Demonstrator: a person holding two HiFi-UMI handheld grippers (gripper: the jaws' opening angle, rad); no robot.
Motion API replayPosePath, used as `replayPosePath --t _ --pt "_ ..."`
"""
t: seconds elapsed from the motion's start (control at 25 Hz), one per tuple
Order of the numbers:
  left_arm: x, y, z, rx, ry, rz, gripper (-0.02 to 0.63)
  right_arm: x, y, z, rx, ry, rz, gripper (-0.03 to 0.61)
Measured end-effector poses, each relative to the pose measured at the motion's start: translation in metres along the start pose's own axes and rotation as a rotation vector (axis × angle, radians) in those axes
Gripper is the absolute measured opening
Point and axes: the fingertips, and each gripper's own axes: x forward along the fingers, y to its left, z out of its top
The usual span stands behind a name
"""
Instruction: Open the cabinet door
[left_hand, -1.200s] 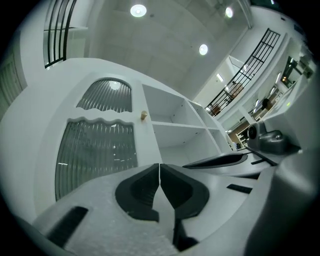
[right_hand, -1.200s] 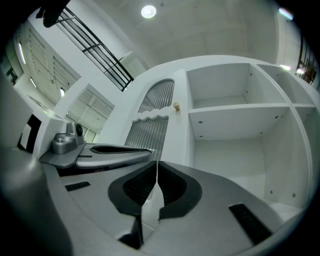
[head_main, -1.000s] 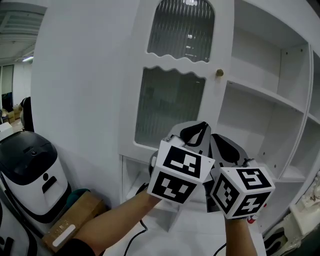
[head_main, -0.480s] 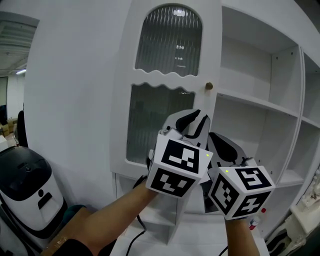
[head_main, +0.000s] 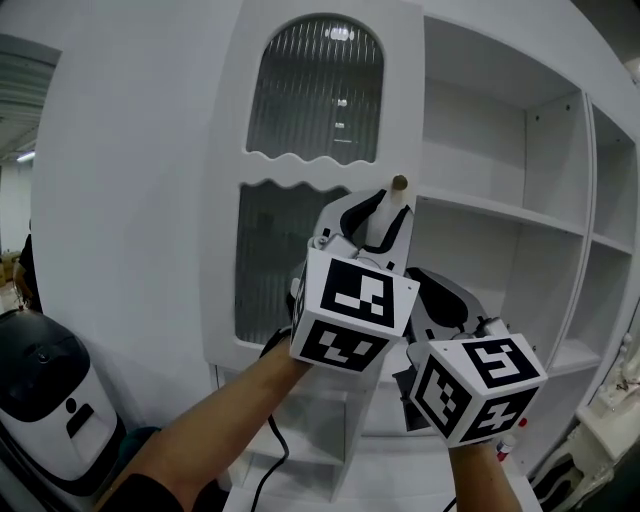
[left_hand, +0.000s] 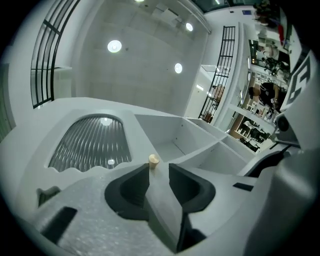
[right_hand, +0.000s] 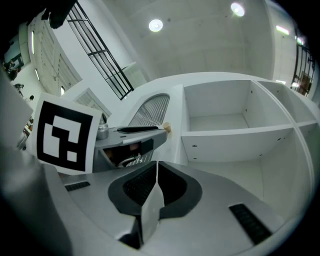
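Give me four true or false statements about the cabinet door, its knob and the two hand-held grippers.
1. The white cabinet door has an arched ribbed-glass pane at its top. True.
2. The left hand-held gripper is clamped on the small round tan knob. False: its jaws have just been opening and stand apart, and the knob sits just past their tips, not gripped.
3. The right hand-held gripper has its jaws together with nothing between them. True.
4. The knob is on the door's left edge. False: it is near the right edge, beside the open white shelves.
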Motion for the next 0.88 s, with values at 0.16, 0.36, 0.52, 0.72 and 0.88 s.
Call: replayPosePath --t 0.16,0.36,0.52,0.72,0.88 --pt "0.013 0.008 0.000 0.044 -0.015 0.029 0.112 0.000 -0.002 -0.011 -0.002 0.023 -0.011 0.023" --pt "0.023 0.008 0.002 0.088 -0.036 0.047 0.112 -0.005 -0.011 -0.026 0.016 0.046 -0.033 0.023" --pt "0.027 0.010 0.001 0.116 -0.027 0.072 0.092 -0.009 -0.014 -0.040 0.026 0.070 -0.029 0.023" --pt "0.027 0.010 0.001 0.115 -0.029 0.069 0.081 -0.012 -0.013 -0.057 0.060 0.102 0.001 0.023" --pt "0.024 0.008 0.004 0.139 -0.038 0.074 0.080 -0.017 -0.008 -0.073 0.059 0.129 0.033 0.023"
